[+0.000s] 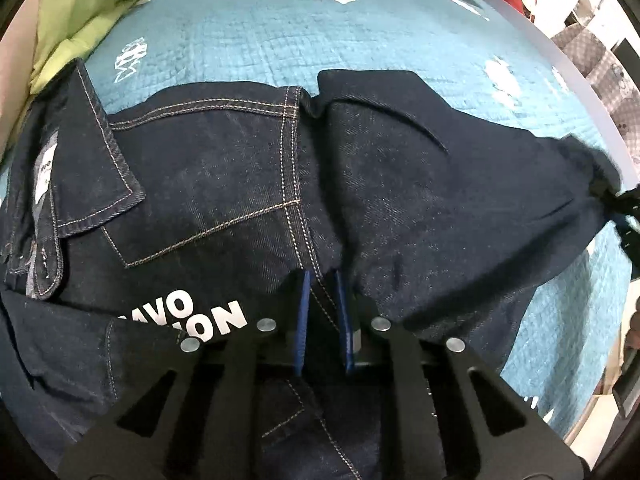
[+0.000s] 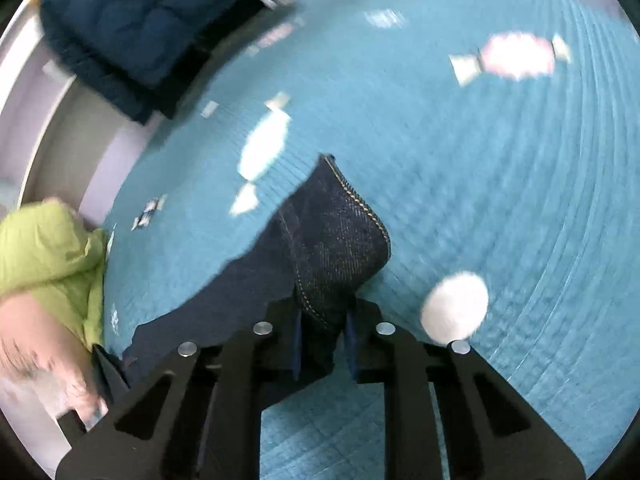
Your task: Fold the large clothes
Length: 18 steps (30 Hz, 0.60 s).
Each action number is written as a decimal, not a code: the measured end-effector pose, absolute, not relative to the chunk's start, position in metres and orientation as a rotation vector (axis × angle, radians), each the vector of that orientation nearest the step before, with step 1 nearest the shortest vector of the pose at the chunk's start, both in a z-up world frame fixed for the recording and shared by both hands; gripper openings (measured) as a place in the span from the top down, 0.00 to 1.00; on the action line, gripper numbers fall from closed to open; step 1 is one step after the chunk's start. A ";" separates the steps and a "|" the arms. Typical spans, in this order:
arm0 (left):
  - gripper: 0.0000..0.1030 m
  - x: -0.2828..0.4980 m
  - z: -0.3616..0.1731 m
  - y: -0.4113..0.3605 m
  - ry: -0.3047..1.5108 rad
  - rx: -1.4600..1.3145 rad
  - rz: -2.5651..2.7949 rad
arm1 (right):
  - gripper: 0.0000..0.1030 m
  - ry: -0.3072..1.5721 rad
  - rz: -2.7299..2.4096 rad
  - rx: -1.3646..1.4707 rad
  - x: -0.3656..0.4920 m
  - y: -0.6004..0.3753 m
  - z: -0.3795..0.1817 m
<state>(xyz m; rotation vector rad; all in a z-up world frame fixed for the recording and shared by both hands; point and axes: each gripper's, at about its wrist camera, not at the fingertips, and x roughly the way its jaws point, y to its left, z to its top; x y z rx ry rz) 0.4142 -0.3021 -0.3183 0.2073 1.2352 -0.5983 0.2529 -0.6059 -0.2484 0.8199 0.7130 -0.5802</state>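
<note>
Denim jacket (image 1: 248, 184) is spread over the teal quilt (image 1: 256, 44) on the bed, collar off to the left of the left wrist view and the white lettering just ahead of the claw. Left gripper (image 1: 323, 312) has its blue pads nearly together on a pinch of fabric right along the tan-stitched seam, so it's holding the body of the jacket. Right gripper (image 2: 323, 332) is closed narrow on the sleeve (image 2: 340, 236), with the stitched cuff end poking up past the fingertips. In the left view you can see that sleeve stretched out toward the right edge of the frame and lifted off the quilt.

My read: the step in hand is bringing the sleeve in across the body. The right view is pretty smeared, so I'd guess that hand is mid-swing.

Tips for doing it well, just my opinion:
- use the left pinch as an anchor so the body doesn't drag along when the sleeve comes over
- carry the sleeve low and taut so it lands flat instead of bunching at the shoulder
- heavy denim like this probably holds a crease fine but won't smooth itself out
- aim the cuff inside the jacket outline, clear of the green puffy thing (image 1: 88, 12) and the navy quilted coat (image 2: 140, 28) sitting near the bed edges
</note>
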 end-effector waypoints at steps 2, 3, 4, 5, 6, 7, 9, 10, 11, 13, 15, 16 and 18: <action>0.86 0.419 -0.321 -0.300 1.255 0.169 -0.594 | 0.86 0.660 -0.551 0.801 0.252 -0.595 -0.225; 0.86 0.417 -0.320 -0.296 1.258 0.160 -0.592 | 0.86 0.628 -0.525 0.795 0.251 -0.589 -0.210; 0.86 0.418 -0.321 -0.297 1.258 0.158 -0.587 | 0.87 0.611 -0.507 0.790 0.252 -0.585 -0.200; 0.86 0.418 -0.320 -0.297 1.255 0.164 -0.585 | 0.87 0.581 -0.467 0.775 0.253 -0.574 -0.180; 0.86 0.417 -0.320 -0.299 1.248 0.179 -0.580 | 0.87 0.563 -0.430 0.759 0.256 -0.563 -0.166; 0.86 0.415 -0.320 -0.301 1.241 0.195 -0.575 | 0.87 0.554 -0.399 0.742 0.265 -0.555 -0.155; 0.86 0.415 -0.317 -0.303 1.241 0.225 -0.573 | 0.88 0.549 -0.321 0.674 0.276 -0.525 -0.125; 0.86 0.415 -0.314 -0.303 1.248 0.235 -0.581 | 0.88 0.548 -0.298 0.647 0.278 -0.514 -0.114; 0.86 0.415 -0.310 -0.301 1.263 0.231 -0.588 | 0.88 0.547 -0.273 0.625 0.282 -0.502 -0.106; 0.86 0.419 -0.295 -0.281 1.308 0.162 -0.589 | 0.88 0.551 -0.206 0.566 0.291 -0.469 -0.087; 0.86 0.420 -0.274 -0.250 1.272 0.079 -0.561 | 0.88 0.571 -0.162 0.520 0.301 -0.441 -0.082; 0.86 0.420 -0.261 -0.229 1.237 0.050 -0.513 | 0.88 0.590 -0.124 0.493 0.309 -0.419 -0.081; 0.86 0.421 -0.243 -0.192 1.195 0.007 -0.455 | 0.88 0.620 -0.070 0.465 0.324 -0.389 -0.085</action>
